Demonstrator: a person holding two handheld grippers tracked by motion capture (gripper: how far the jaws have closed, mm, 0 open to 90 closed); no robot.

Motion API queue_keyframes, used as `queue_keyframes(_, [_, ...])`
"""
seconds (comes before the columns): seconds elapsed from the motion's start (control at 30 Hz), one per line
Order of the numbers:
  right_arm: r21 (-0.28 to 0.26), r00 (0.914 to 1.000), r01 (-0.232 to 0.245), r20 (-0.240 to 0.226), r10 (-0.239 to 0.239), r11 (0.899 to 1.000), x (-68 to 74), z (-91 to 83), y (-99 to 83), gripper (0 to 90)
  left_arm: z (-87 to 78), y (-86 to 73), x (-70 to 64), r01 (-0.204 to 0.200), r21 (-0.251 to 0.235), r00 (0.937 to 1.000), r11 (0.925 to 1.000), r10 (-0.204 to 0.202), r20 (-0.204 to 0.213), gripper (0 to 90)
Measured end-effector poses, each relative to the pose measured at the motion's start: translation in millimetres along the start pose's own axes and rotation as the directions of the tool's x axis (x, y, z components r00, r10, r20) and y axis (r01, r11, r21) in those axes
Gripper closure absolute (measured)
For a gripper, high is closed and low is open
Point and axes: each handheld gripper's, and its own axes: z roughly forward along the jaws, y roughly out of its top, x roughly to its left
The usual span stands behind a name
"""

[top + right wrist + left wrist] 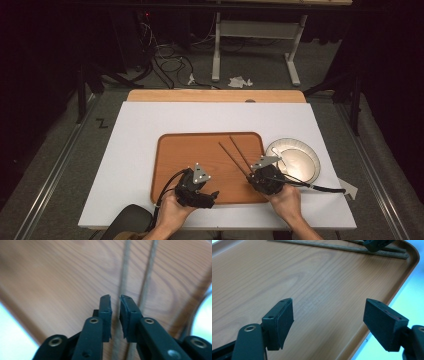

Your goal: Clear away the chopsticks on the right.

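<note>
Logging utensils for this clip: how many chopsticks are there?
2. Both chopsticks lie side by side on the wooden tray, slanting toward its right part; the right gripper is at their near ends. None seems hidden.

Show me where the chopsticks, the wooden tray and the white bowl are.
chopsticks [236,152]: high view, mid-shaft of the pair lying on the tray.
wooden tray [172,160]: high view, bare left part of its floor.
white bowl [310,152]: high view, its right rim.

2 chopsticks [235,155], 1 wooden tray [172,165], 1 white bowl [311,152] — and 2 grippers, left gripper [212,196] and right gripper [250,176]
</note>
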Motion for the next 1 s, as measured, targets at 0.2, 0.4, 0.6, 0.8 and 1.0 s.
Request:
queue_keyframes(0.2, [0.033, 0.9991, 0.019, -0.039, -0.017, 0.999, 4.7, 7.6, -0.8, 86.0, 0.4, 0.2, -0.1, 0.0, 0.001, 1.0, 1.0, 0.0, 0.003, 24.5])
queue_keyframes(0.4, [0.052, 0.9998, 0.021, -0.007, -0.02, 0.998, 1.9, 11.3, -1.4, 86.5, 0.1, 0.1, 0.0, 0.001, 0.0, 1.0, 1.0, -0.001, 0.002, 24.5])
queue_keyframes(0.6, [0.061, 0.9989, 0.021, 0.042, -0.023, 0.998, -2.1, 10.5, -2.1, 85.8, -0.2, 0.0, -0.1, 0.001, 0.0, 1.0, 1.0, -0.001, 0.003, 24.4])
queue_keyframes(0.8, [0.053, 0.9993, -0.009, 0.036, 0.007, 0.999, -8.9, 10.3, -3.2, 85.2, 0.4, 0.1, -0.3, 0.002, -0.001, 1.0, 1.0, -0.002, 0.005, 24.4])
queue_keyframes(1.0, [0.029, 0.9998, -0.006, 0.021, 0.005, 1.0, -8.4, 5.4, -3.1, 81.0, 0.1, 0.2, 0.5, 0.004, 0.0, 1.0, 1.0, -0.004, 0.005, 24.5])
